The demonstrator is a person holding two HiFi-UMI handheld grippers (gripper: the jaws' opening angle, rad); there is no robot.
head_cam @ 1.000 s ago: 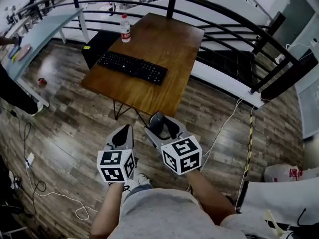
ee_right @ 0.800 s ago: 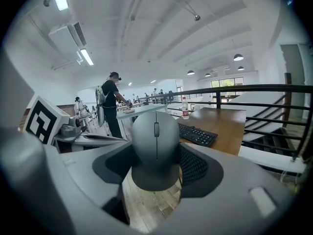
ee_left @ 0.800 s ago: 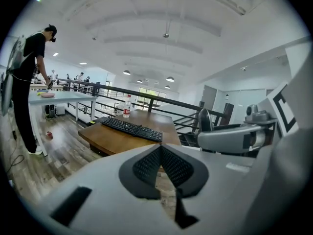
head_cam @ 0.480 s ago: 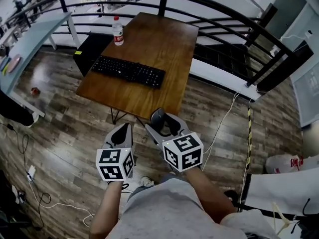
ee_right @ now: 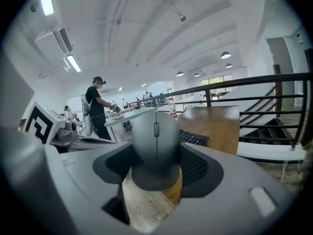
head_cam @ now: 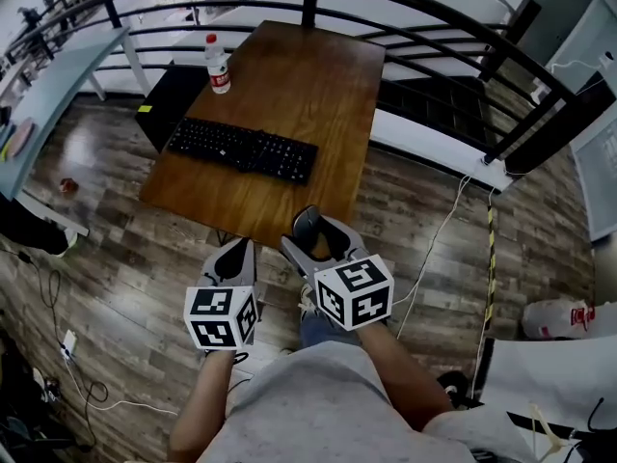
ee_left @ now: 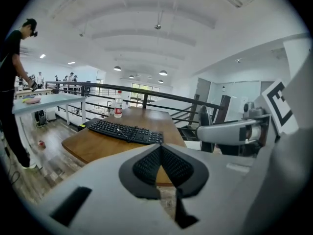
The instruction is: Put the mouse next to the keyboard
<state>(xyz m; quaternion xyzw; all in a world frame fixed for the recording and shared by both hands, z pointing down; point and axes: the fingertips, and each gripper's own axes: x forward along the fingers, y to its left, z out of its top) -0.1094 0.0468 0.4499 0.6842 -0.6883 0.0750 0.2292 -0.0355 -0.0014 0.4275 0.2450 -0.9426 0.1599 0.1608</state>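
A grey mouse [ee_right: 155, 148] sits clamped between the jaws of my right gripper [head_cam: 316, 236], held in the air just short of the wooden table [head_cam: 308, 85]. In the head view the mouse [head_cam: 306, 228] shows dark at that gripper's tip. A black keyboard [head_cam: 241, 149] lies across the table's near left part, also seen as the keyboard [ee_left: 124, 130] in the left gripper view. My left gripper [head_cam: 231, 261] hangs beside the right one, shut with nothing between its jaws.
A water bottle [head_cam: 217, 63] stands at the table's far left. A black railing [head_cam: 424, 27] curves behind the table. A black box [head_cam: 169, 99] sits on the floor left of it. A white cable [head_cam: 439, 234] trails over the wood floor. A person [ee_right: 98, 112] stands at a far desk.
The table and keyboard have drifted slightly closer and leftward in the head view as I step forward. Both grippers keep the same pose, the mouse still held.
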